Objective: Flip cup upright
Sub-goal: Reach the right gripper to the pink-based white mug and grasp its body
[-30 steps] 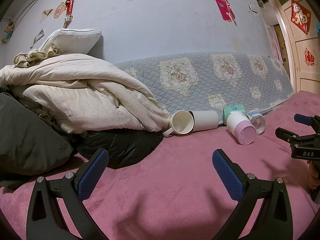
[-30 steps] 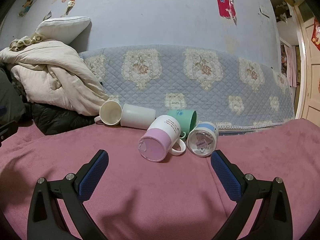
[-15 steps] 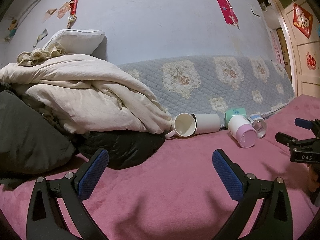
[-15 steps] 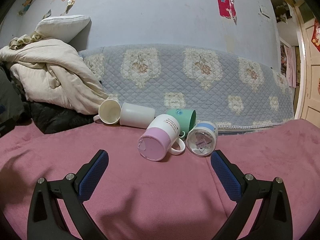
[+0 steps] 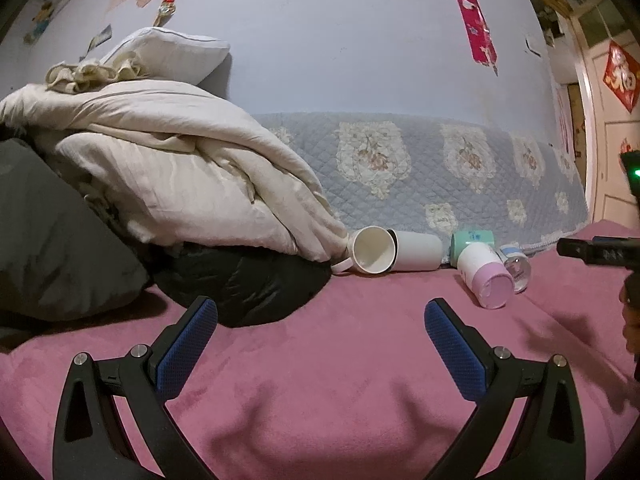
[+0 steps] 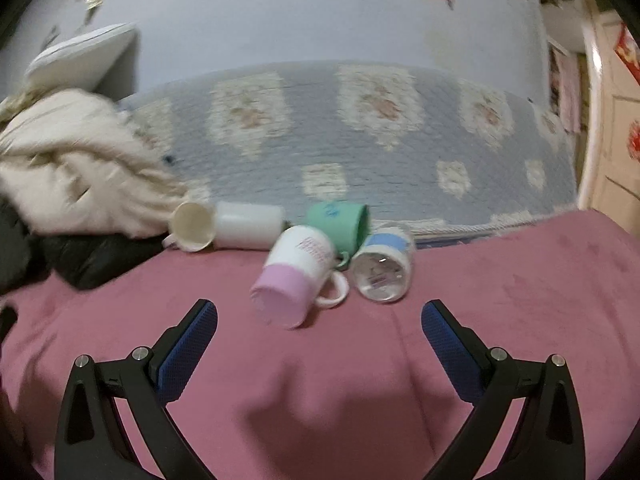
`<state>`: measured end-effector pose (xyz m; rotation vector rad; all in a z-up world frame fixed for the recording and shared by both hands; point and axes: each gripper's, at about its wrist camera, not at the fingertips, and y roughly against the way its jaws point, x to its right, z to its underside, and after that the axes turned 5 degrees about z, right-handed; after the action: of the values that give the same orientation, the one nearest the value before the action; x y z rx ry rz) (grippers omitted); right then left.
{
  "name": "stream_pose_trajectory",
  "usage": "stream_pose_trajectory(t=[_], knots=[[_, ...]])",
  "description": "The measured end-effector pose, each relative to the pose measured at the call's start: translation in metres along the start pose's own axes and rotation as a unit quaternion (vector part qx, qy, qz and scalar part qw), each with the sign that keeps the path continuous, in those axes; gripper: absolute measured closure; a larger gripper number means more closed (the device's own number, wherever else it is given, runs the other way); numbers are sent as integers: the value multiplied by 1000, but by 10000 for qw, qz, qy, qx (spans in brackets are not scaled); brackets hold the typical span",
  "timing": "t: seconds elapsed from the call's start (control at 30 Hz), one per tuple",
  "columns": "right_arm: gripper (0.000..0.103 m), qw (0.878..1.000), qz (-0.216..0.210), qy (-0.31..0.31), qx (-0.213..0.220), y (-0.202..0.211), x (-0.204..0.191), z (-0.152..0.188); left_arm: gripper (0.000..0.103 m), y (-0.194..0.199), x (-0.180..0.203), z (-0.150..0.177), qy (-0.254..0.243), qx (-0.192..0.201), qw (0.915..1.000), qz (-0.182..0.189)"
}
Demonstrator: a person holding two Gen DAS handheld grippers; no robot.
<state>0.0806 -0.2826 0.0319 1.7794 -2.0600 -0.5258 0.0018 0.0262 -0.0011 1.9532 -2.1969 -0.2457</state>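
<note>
Right hand-held gripper (image 6: 319, 322) wide open, low before toppled pink-based mug (image 6: 294, 276).

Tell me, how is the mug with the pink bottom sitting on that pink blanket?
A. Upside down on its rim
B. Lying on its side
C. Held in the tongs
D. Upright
B: the pink-bottomed mug lies tipped over, base facing the camera, handle resting on the blanket.

Your right wrist view is blurred, so the print on the pink-and-white mug (image 6: 298, 272) cannot be read. The green cup (image 5: 472, 240) is half hidden behind it in your left view.
</note>
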Motion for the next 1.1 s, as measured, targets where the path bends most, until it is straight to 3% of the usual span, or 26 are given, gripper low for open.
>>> stream_pose_trajectory(t=[0.13, 0.3, 0.4, 0.53, 0.73, 0.8, 0.83, 0.87, 0.9, 0.97, 1.1], knots=[[0, 9939, -253, -365, -1010, -35, 8, -29, 0, 1, 0, 0, 10, -10, 10000, -48], [0, 9662, -788, -813, -2316, -102, 8, -44, 0, 0, 1, -1, 2, -2, 10000, -54], [0, 9525, -854, -1050, -2726, -136, 1, -45, 0, 0, 0, -1, 7, -3, 10000, -52], [3, 9378, -906, -692, -3278, -179, -26, -41, 0, -1, 1, -1, -1, -33, 10000, -61], [9, 9344, -589, -713, -3441, -218, -35, -30, 0, -3, -1, -2, 5, -82, 9999, -60], [13, 9405, -321, -506, -3344, -223, -38, -27, 0, -3, -2, -2, 28, -89, 9999, -51], [14, 9434, -330, -432, -3273, -223, -40, -28, 0, -3, -3, -1, 35, -94, 9999, -49], [25, 9475, -417, -415, -3143, -220, -42, -29, 0, -4, -3, -1, 47, -104, 9999, -48], [28, 9496, -363, -407, -3086, -218, -43, -29, 0, -4, -4, 0, 57, -114, 9999, -48], [28, 9528, -185, -291, -3015, -213, -48, -26, 0, -5, -5, 0, 78, -135, 9999, -63], [28, 9523, -314, -272, -3023, -193, -50, -27, 0, -5, -6, 0, 113, -138, 9998, -64]])
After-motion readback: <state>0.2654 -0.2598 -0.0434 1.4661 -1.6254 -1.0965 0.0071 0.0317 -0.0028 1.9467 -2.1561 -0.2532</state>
